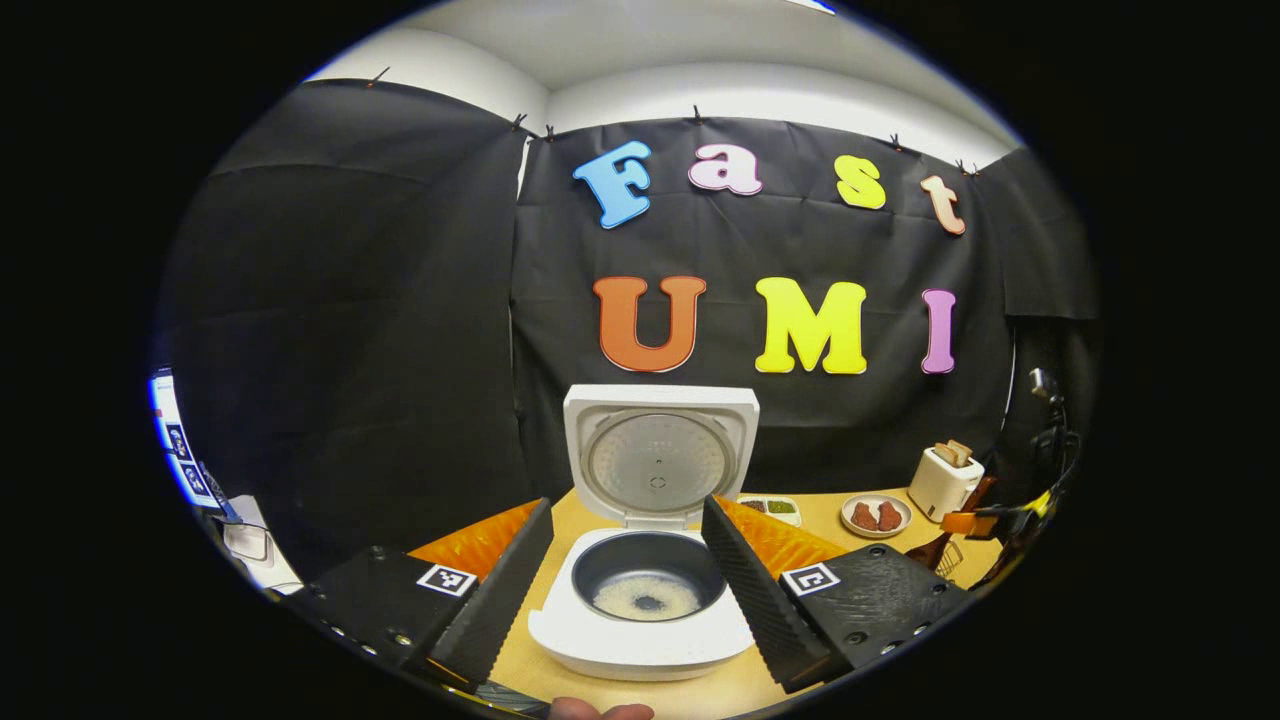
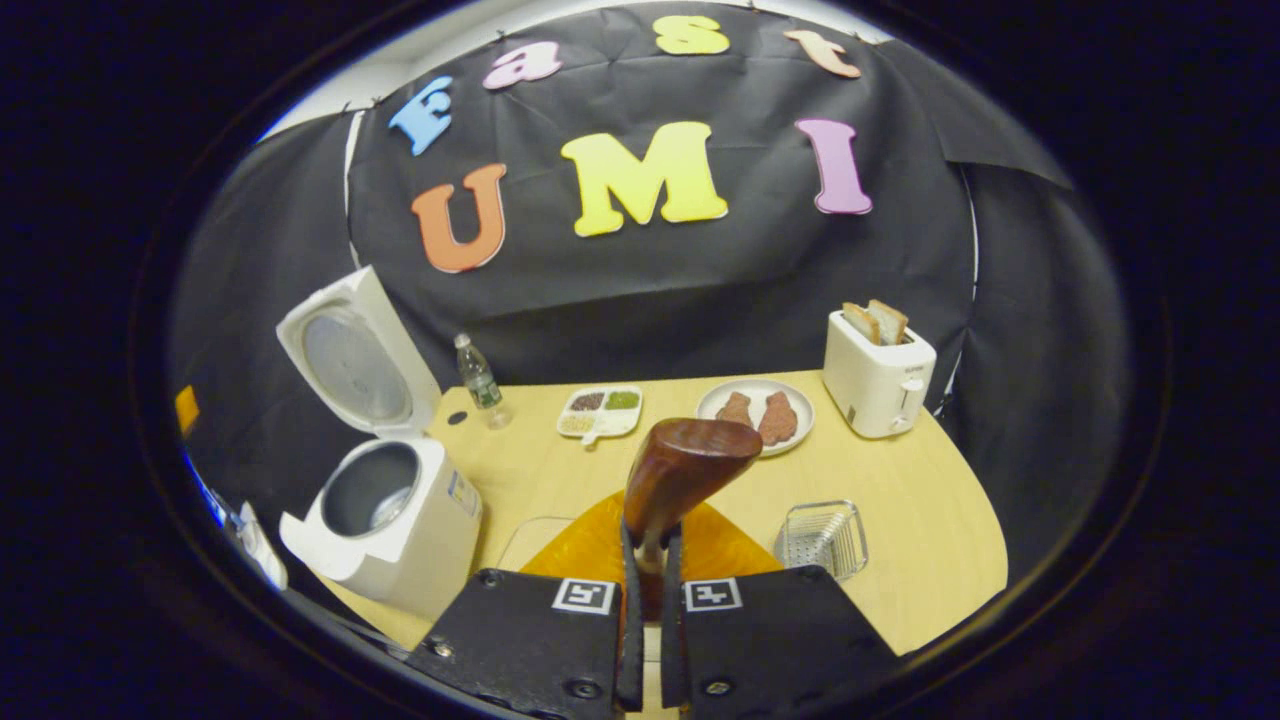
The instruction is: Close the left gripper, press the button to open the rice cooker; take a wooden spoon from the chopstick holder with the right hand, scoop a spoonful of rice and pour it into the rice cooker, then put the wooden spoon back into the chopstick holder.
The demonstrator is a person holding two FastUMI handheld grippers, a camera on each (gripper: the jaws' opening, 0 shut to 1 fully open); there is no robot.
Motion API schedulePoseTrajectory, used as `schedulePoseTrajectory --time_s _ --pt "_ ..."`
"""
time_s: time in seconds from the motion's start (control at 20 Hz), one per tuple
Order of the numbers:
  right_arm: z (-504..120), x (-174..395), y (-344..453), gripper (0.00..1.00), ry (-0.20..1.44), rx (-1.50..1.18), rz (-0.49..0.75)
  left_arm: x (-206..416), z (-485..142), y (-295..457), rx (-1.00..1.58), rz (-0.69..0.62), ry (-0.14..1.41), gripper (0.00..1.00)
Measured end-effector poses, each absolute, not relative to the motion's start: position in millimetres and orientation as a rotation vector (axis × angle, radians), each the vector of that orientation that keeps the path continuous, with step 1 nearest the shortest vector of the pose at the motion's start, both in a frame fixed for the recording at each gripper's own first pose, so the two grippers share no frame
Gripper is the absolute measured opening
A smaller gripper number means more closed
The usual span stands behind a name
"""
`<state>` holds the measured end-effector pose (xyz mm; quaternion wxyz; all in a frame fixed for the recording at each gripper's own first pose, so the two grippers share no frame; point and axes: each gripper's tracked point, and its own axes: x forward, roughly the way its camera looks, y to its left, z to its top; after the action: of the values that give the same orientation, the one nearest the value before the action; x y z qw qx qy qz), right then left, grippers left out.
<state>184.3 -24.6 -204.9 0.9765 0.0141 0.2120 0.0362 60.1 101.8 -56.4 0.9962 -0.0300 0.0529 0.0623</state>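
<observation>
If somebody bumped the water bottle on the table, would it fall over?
Probably yes. The water bottle stands upright, tall and narrow on a small base, so a sideways knock would likely tip it. It looks like thin clear plastic, so it is likely light and easy to shove. Once down, its round body would probably roll on the smooth table.

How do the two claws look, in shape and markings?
The left claw has two long, wedge-shaped fingers with ribbed inner faces. The right claw has flat bodies with screws. On each finger mount there is a square black-and-white marker tag.
</observation>
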Motion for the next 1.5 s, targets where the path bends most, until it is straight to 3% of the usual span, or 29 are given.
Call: schedulePoseTrajectory --time_s 0.3,0.55,0.95,1.0,1.1,1.5 --pt "-261.8 195.6 -16.5 0.12 0.434 -0.273 0.014 40.9 -76.7 136.5 -0.055 0.128 0.147 0.95" --pt "-288.3 196.0 4.7 0.12 0.433 -0.333 -0.001 29.3 -93.6 158.9 -0.056 0.147 0.191 0.96" --pt "-293.6 191.4 60.0 0.12 0.511 0.071 0.114 20.3 -103.9 176.0 -0.042 0.186 0.219 0.96" --pt "-289.6 191.8 62.3 0.12 0.514 0.129 0.122 19.8 -102.8 174.9 -0.040 0.186 0.216 1.00" --pt "-280.9 192.3 66.4 0.12 0.521 0.249 0.138 19.5 -101.7 170.9 -0.040 0.187 0.214 0.96" --pt "-291.6 192.1 31.6 0.12 0.573 0.733 0.135 21.6 -91.0 140.6 -0.022 0.174 0.207 0.96"
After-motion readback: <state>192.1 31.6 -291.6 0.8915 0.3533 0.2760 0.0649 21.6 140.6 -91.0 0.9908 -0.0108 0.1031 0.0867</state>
